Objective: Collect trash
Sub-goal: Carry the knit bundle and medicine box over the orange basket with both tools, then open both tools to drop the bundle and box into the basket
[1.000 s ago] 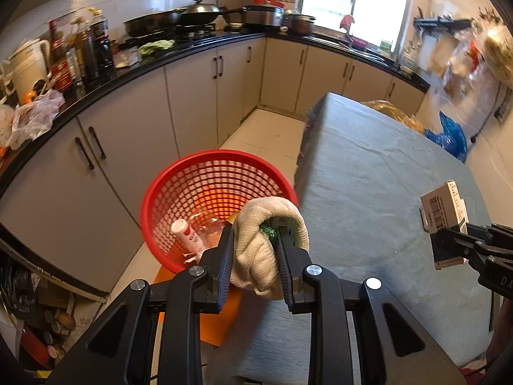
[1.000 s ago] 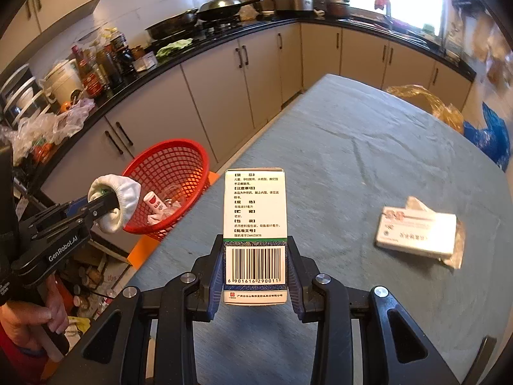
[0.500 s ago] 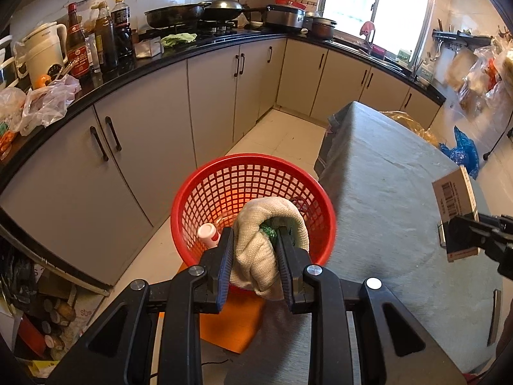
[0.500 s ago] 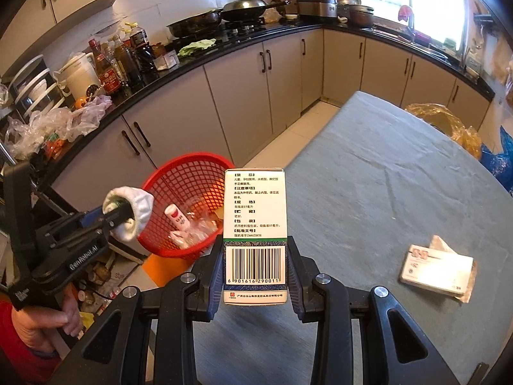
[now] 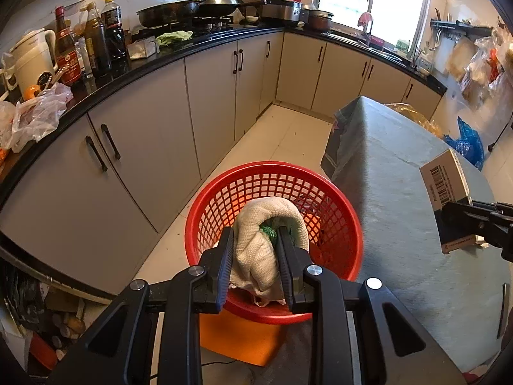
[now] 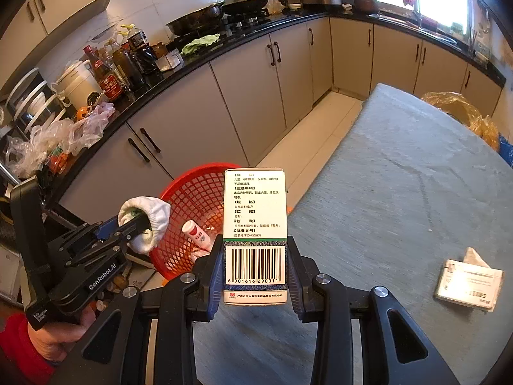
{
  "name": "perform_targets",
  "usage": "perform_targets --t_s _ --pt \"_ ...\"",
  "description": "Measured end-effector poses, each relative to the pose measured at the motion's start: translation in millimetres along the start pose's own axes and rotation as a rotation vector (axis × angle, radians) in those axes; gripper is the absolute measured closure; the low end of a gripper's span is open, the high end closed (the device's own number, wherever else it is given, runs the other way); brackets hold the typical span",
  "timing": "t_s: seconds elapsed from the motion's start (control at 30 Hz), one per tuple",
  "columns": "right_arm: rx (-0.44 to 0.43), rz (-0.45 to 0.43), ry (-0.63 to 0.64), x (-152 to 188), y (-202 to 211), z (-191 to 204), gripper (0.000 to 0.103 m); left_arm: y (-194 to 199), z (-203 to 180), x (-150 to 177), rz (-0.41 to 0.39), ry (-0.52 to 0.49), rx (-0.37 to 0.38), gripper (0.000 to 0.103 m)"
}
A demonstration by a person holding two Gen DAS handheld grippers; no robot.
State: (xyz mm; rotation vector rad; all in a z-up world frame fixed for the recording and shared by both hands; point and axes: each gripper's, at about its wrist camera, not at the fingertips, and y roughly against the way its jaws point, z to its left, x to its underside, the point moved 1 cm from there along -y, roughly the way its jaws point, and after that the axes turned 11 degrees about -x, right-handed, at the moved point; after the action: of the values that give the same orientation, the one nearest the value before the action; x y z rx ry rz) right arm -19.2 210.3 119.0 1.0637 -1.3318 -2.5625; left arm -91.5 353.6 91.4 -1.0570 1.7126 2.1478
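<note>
You have both claws loaded. Your left gripper is clenched on a balled-up cream knit cloth with something green tucked inside it (what the green is, I cannot tell). Your right gripper is clamped on a medicine carton, barcode face toward the camera, held upright by its lower end so most of the box stands clear above the pads.

The cloth hangs directly over the mouth of the red mesh basket, which sits on the floor on an orange base, just beside the near left edge of the cloth-covered table. You hold it there, I judge, because a straight release drops it inside the rim. The gripper tilts downward, which suits that.

The carton sits right of the basket, above the table's edge, not yet over the rim. It likely needs to travel left before you let go; otherwise it lands on the table or floor.

Already in the basket: a small white tube with red print.

Still on the table, near right: a flat white packet with crumpled paper behind it. Far right, a yellow plastic bag at the table's edge (trash or not, I cannot say).

Watch the two grippers crowding each other over one opening.
</note>
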Motion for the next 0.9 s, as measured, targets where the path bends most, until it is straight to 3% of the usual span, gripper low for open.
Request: perform_targets --t_s 0.9 --pt "-0.057 0.088 -0.107 -15.8 -62.0 -2.3 0.065 -35.6 8.4 -9.0 0.042 -0.043 0.052 0.077"
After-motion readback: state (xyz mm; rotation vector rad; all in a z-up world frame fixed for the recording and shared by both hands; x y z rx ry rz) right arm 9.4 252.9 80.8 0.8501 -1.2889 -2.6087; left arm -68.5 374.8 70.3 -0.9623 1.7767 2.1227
